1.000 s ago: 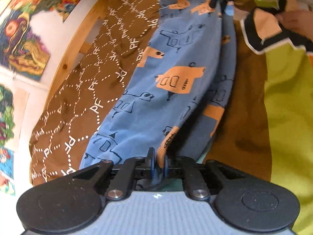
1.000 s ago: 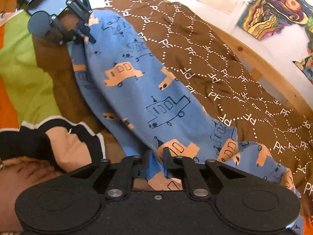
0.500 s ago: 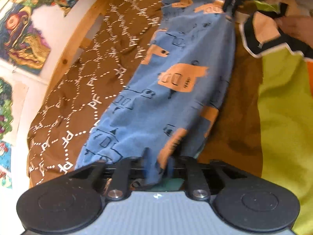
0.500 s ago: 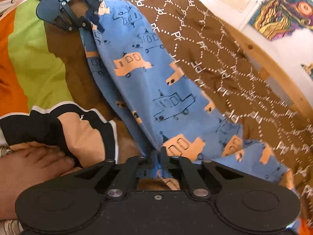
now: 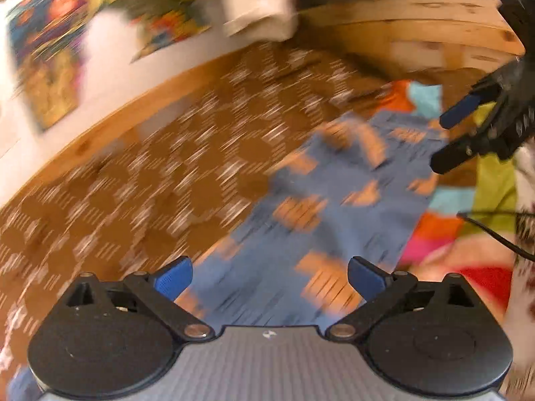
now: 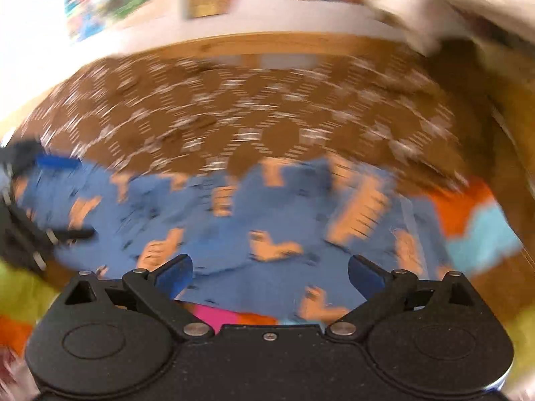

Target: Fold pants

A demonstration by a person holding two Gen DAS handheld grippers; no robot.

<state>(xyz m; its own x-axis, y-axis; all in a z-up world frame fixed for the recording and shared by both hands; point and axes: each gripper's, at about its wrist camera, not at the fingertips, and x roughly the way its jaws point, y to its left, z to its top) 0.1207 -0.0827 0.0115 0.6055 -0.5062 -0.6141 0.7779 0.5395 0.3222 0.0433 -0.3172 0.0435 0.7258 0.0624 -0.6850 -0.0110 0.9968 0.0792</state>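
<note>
Lay soft, light, limp across centre frame on the brown bedspread point(image 6: 254, 117): blue pants point(image 6: 234, 234). Opening wide, nothing between: left gripper point(image 5: 269, 275), right gripper point(image 6: 270, 275). Best pinched at hem corners.

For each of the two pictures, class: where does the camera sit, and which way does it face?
Left wrist: on the left gripper, looking down over the blue pants toward a wooden frame; right gripper at upper right.
Right wrist: on the right gripper, facing the same pants; left gripper at left.
Shared: pants, brown blanket, both grippers' jaws opening, gripping nothing.
</note>
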